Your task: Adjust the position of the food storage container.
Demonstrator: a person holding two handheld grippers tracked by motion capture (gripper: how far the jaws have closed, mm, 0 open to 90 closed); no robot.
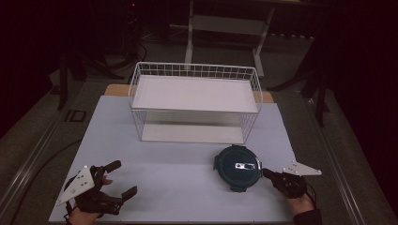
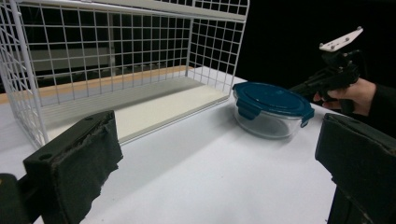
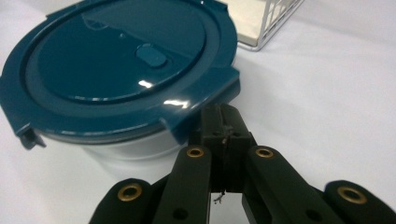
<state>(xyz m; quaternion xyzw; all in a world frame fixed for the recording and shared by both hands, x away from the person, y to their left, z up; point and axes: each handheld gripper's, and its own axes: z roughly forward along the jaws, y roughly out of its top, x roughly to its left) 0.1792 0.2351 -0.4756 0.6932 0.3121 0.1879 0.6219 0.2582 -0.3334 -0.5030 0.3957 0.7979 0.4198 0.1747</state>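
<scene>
On the near right of the worktop (image 1: 178,173), my right gripper (image 1: 268,174) lies low and level, pointing left, its jaws pressed together with nothing between them, tips right at a latch tab of the blue-lidded glass container (image 1: 237,166); whether they touch it I cannot tell. My right hand (image 1: 300,202) comes in from the bottom edge behind it. At the near left my left gripper (image 1: 121,178) rests on the worktop, jaws spread wide and empty, aimed across toward the container. Beyond both stands the white wire basket (image 1: 195,70).
</scene>
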